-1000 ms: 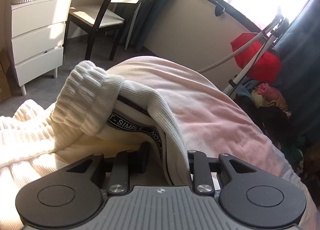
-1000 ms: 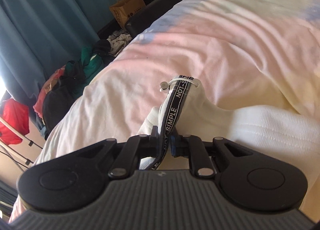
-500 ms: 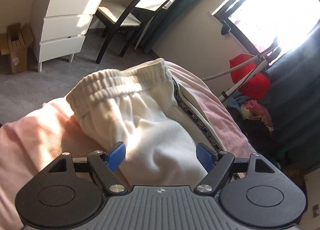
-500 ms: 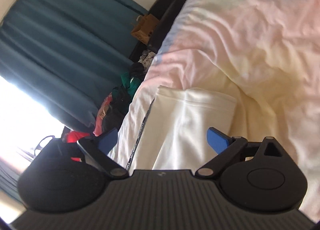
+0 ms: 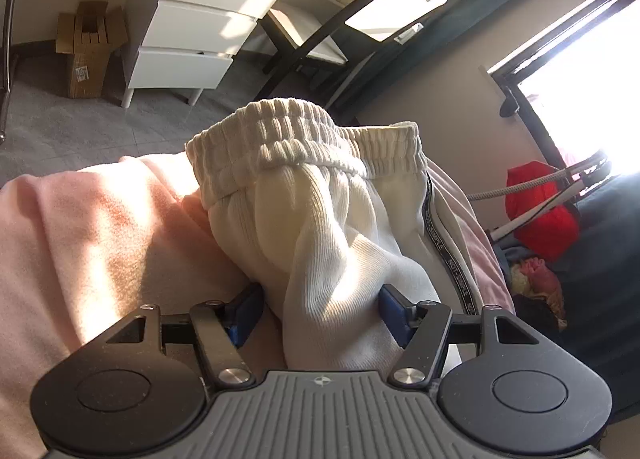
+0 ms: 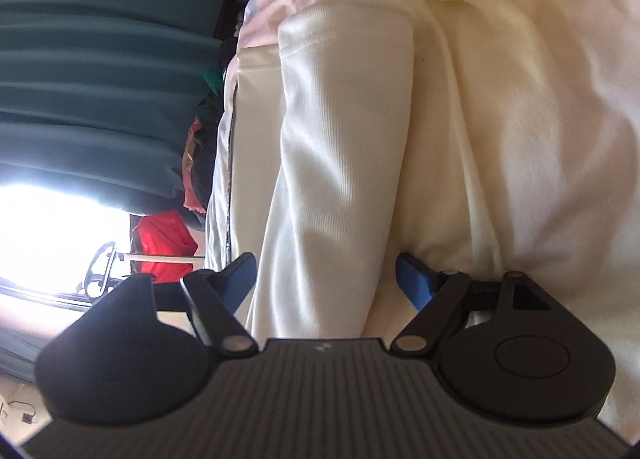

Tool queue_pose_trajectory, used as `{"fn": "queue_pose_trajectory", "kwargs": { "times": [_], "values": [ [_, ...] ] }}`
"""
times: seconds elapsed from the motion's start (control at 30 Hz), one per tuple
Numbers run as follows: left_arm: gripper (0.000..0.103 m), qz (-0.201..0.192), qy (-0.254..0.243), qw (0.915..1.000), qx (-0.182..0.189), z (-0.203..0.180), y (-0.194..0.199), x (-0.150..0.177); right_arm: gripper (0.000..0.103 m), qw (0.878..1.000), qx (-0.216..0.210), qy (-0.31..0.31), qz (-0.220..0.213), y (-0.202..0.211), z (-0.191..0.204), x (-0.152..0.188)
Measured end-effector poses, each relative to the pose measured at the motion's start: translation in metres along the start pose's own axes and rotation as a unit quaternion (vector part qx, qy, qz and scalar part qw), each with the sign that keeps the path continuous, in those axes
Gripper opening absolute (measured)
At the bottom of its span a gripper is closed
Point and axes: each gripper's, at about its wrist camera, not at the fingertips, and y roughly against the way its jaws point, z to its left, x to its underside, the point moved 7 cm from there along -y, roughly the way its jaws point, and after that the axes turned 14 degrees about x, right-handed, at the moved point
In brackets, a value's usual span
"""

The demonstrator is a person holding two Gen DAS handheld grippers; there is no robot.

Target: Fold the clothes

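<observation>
White ribbed pants (image 5: 320, 227) lie on the pink bed cover (image 5: 100, 239), their elastic waistband (image 5: 304, 131) bunched up at the far end and a black lettered side stripe (image 5: 436, 235) on the right. My left gripper (image 5: 318, 311) has its jaws closing; both blue pads touch a thick hump of the fabric and pinch it. In the right wrist view a pant leg (image 6: 340, 139) runs away from me to its hem. My right gripper (image 6: 324, 279) straddles that leg with its jaws closing, and the pads stand just clear of the cloth.
Beyond the bed's end stand white drawers (image 5: 192, 39), a dark chair (image 5: 320, 31) and a cardboard box (image 5: 86, 55) on grey floor. A red bag (image 5: 540, 211) and piled clothes (image 5: 536, 275) lie by the window. Teal curtains (image 6: 100, 79) hang beside the bed.
Both grippers let go of the striped edges, opened wide and dropped onto the laid-out pants. The left now pinches a hump of fabric; the right has rolled and narrowed around the leg.
</observation>
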Motion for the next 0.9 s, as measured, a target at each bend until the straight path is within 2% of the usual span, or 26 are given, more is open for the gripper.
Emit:
{"fn": "queue_pose_trajectory", "kwargs": {
  "times": [0.17, 0.2, 0.23, 0.27, 0.33, 0.4, 0.63, 0.73, 0.9],
  "values": [
    [0.057, -0.032, -0.029, 0.9989, -0.018, -0.009, -0.020, -0.004, 0.077, 0.998, -0.021, 0.006, -0.060, -0.013, 0.021, -0.015],
    [0.051, -0.039, -0.036, 0.9983, -0.023, -0.012, -0.022, -0.005, 0.073, 0.997, -0.021, 0.007, -0.067, -0.016, 0.023, -0.017],
    [0.038, -0.045, -0.045, 0.9975, -0.030, -0.015, -0.023, -0.006, 0.065, 0.997, -0.021, 0.008, -0.074, -0.019, 0.025, -0.019],
    [0.032, -0.049, -0.057, 0.9965, -0.035, -0.019, -0.024, -0.008, 0.058, 0.997, -0.017, 0.011, -0.079, -0.022, 0.025, -0.020],
    [0.019, -0.060, -0.067, 0.9956, -0.024, -0.026, -0.022, -0.012, 0.026, 0.996, -0.012, 0.012, -0.083, -0.027, 0.022, -0.022],
    [0.015, -0.076, -0.069, 0.9947, 0.001, -0.035, -0.016, -0.018, 0.019, 0.996, -0.038, -0.008, -0.077, -0.029, 0.018, -0.026],
    [0.012, -0.072, -0.136, 0.9871, 0.047, -0.081, 0.024, -0.034, 0.015, 0.994, -0.072, 0.006, -0.086, 0.005, 0.031, -0.031],
    [0.012, -0.070, -0.147, 0.9848, 0.061, -0.094, 0.053, -0.042, 0.015, 0.994, -0.071, 0.009, -0.082, 0.024, 0.023, -0.029],
    [0.012, -0.059, -0.152, 0.9829, 0.085, -0.095, 0.108, -0.048, 0.014, 0.995, -0.068, -0.038, -0.062, 0.057, -0.007, -0.026]
  ]
}}
